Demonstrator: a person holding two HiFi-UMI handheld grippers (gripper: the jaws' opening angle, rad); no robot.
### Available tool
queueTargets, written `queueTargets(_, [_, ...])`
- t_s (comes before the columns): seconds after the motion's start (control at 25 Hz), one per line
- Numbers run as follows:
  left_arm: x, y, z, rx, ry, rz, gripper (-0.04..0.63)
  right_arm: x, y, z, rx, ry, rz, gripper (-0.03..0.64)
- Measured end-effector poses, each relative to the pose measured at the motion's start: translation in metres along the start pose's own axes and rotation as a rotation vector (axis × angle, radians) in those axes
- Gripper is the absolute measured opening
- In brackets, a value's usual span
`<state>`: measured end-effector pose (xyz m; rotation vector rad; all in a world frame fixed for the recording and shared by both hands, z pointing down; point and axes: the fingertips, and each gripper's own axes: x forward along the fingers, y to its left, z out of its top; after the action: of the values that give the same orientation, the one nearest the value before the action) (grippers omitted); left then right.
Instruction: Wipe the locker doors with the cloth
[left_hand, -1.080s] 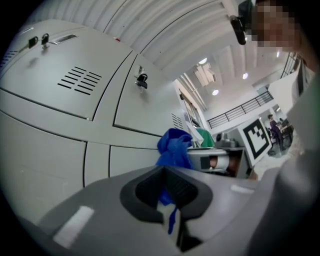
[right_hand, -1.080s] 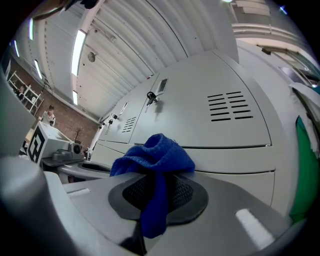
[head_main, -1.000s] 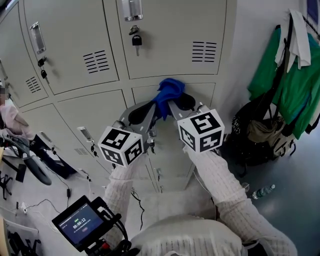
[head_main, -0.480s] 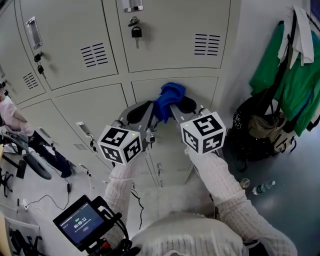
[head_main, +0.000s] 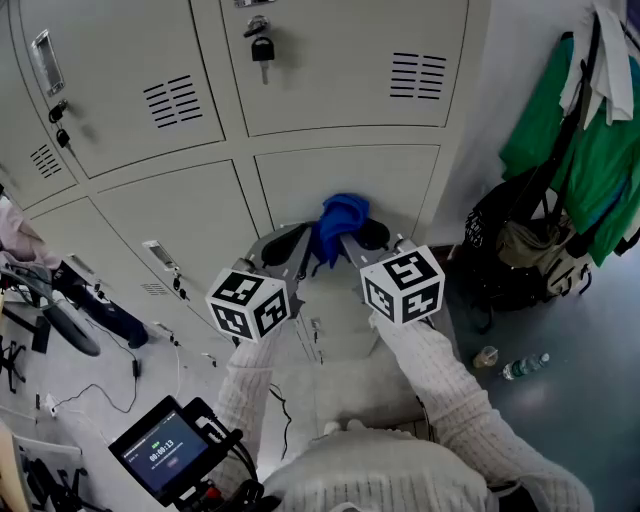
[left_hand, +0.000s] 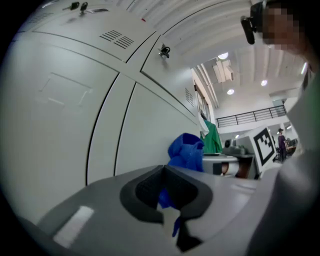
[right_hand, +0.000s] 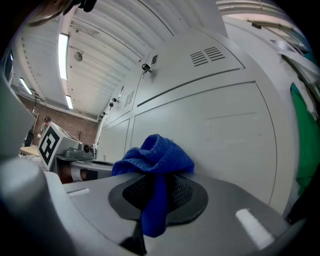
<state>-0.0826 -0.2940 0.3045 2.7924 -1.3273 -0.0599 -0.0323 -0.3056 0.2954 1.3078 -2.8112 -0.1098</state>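
A bunched blue cloth (head_main: 340, 218) rests against the beige lower locker door (head_main: 390, 180), below the seam under the upper doors. My left gripper (head_main: 308, 250) and right gripper (head_main: 352, 238) meet at it from either side, their marker cubes close together. In the right gripper view the cloth (right_hand: 152, 152) drapes over the shut pads, pinched by the right gripper (right_hand: 157, 195). From the left gripper view, a blue strip is caught between the shut pads of the left gripper (left_hand: 167, 200), and the cloth's bulk (left_hand: 187, 150) lies beyond, touching the door.
A padlock (head_main: 260, 48) hangs on the upper door. Green garments (head_main: 570, 150) and a black bag (head_main: 510, 260) hang by the wall at the right. A bottle (head_main: 525, 367) lies on the floor. Cables and a screen device (head_main: 165, 455) are at the lower left.
Both grippers and the cloth have slid down the locker front, from the seam below the upper door onto the lower door. Both grips are unchanged.
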Motion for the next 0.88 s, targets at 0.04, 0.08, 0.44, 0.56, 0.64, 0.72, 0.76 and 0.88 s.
queueTargets(0.04, [0.001, 0.0, -0.006, -0.01, 0.01, -0.002, 0.007, 0.0, 0.0, -0.006, 0.008, 0.009, 0.001, 0.054])
queueTargets(0.08, [0.001, -0.001, -0.013, -0.019, 0.022, -0.004, 0.006, 0.0, 0.0, -0.012, 0.015, 0.02, 0.003, 0.052])
queueTargets(0.44, [0.008, -0.014, -0.076, -0.135, 0.118, -0.034, 0.008, 0.002, 0.003, -0.079, 0.073, 0.148, 0.018, 0.052])
queueTargets(0.56, [0.008, -0.017, -0.097, -0.14, 0.158, -0.029, 0.006, 0.002, 0.003, -0.101, 0.096, 0.191, 0.024, 0.052])
queueTargets(0.64, [0.006, -0.017, -0.113, -0.139, 0.19, -0.018, 0.006, 0.002, 0.005, -0.116, 0.112, 0.22, 0.029, 0.052])
queueTargets(0.72, [0.006, -0.017, -0.126, -0.158, 0.212, -0.014, 0.007, 0.002, 0.006, -0.13, 0.126, 0.246, 0.033, 0.052])
queueTargets(0.76, [0.006, -0.017, -0.132, -0.169, 0.221, -0.014, 0.007, 0.003, 0.006, -0.137, 0.135, 0.258, 0.034, 0.052])
queueTargets(0.88, [0.005, -0.019, -0.151, -0.193, 0.254, -0.009, 0.007, 0.003, 0.008, -0.156, 0.166, 0.289, 0.037, 0.052])
